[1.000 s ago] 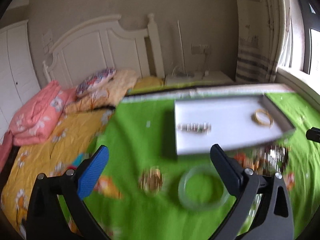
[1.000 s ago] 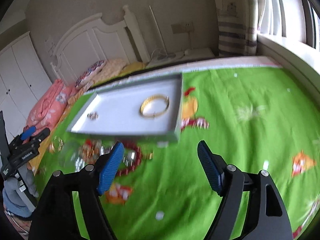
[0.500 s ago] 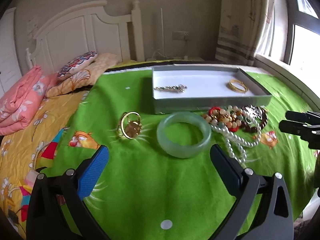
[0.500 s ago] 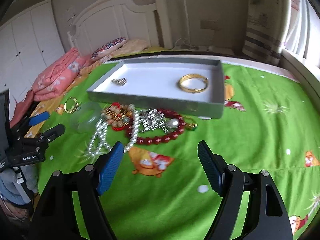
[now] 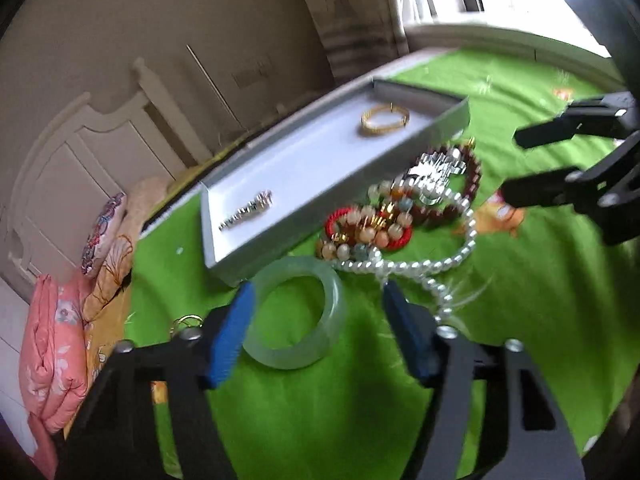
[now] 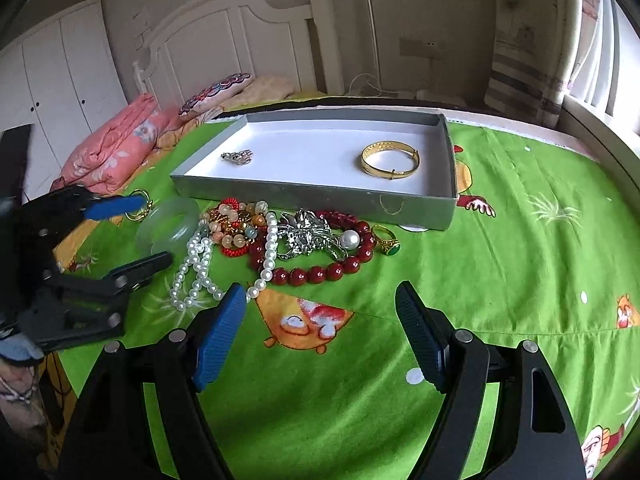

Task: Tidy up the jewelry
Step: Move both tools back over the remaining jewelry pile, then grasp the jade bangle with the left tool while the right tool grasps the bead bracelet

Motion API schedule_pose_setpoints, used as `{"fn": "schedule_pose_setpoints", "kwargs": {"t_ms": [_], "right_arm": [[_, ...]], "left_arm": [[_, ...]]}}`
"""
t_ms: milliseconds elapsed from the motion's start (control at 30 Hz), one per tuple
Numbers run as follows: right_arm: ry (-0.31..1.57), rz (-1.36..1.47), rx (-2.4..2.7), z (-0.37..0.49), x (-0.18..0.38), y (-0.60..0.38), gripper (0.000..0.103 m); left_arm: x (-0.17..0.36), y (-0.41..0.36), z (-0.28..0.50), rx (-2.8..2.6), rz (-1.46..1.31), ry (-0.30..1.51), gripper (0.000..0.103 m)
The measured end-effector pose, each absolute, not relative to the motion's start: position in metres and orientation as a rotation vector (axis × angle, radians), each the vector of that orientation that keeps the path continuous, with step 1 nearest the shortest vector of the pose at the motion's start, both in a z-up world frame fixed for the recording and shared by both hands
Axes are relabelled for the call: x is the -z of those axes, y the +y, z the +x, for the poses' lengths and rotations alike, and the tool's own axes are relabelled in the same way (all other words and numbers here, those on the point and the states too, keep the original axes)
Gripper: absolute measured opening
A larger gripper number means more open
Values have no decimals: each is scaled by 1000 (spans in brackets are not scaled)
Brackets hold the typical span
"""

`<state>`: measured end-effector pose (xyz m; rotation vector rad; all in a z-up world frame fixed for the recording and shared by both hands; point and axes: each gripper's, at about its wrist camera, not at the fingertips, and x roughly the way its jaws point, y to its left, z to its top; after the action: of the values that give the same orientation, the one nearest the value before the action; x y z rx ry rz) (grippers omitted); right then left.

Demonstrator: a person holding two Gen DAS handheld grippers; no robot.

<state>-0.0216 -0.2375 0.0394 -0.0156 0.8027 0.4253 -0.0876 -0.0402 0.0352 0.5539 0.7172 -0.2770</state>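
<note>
On a bed spread with a green cartoon-print sheet [image 6: 500, 280], a tangle of loose jewelry lies just outside a shallow grey tray [image 6: 304, 190], apparently waiting to be sorted in beside the gold bangle [image 6: 390, 160] and small silver brooch [image 6: 238, 157] already laid well apart on its white floor. The left hand-held gripper [image 5: 316, 320], tilted down at the sheet, is closing its jaws around a pale green jade bangle [image 5: 298, 316] that lies flat directly between its blue pads; the pads look not yet pressed on it, so it seems the next piece bound for the tray. Just beyond that gripper's right finger trails a pearl necklace [image 5: 432, 266] over mixed bead bracelets [image 5: 368, 228]. The right hand-held gripper [image 6: 320, 332] hovers fairly wide and empty, with a dark red bead necklace [image 6: 320, 272] just ahead of its tips.
</note>
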Motion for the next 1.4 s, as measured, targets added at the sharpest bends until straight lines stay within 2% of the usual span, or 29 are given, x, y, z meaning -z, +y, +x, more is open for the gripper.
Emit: {"fn": "schedule_pose_setpoints", "kwargs": {"t_ms": [233, 267, 300, 333, 367, 500, 700, 867, 1167, 1400], "right_arm": [[819, -49, -423, -18, -40, -232, 74], [820, -58, -432, -18, -41, -230, 73], [817, -61, -439, -18, -42, -228, 72], [818, -57, -448, -18, -42, -227, 69], [819, -50, -461, -19, -43, -225, 65], [820, -63, -491, -17, -46, -217, 55], [845, -73, -530, -6, -44, -200, 42], [868, -138, -509, 8, -38, -181, 20], [881, -184, -484, 8, -34, -171, 17], [763, -172, -508, 5, -59, -170, 18]], "left_arm": [[-24, -29, -71, 357, 481, 786, 60], [-24, -27, -70, 378, 451, 798, 47], [-25, -24, -70, 427, 397, 815, 27], [-25, -21, -71, 425, 368, 811, 17], [-24, -20, -72, 414, 354, 809, 14], [-32, -4, -78, 414, 213, 784, 13], [-59, 52, -92, 544, -209, 723, 13], [-65, 68, -93, 564, -311, 701, 13], [-67, 74, -101, 559, -331, 681, 13], [-69, 83, -110, 552, -346, 663, 13]]}}
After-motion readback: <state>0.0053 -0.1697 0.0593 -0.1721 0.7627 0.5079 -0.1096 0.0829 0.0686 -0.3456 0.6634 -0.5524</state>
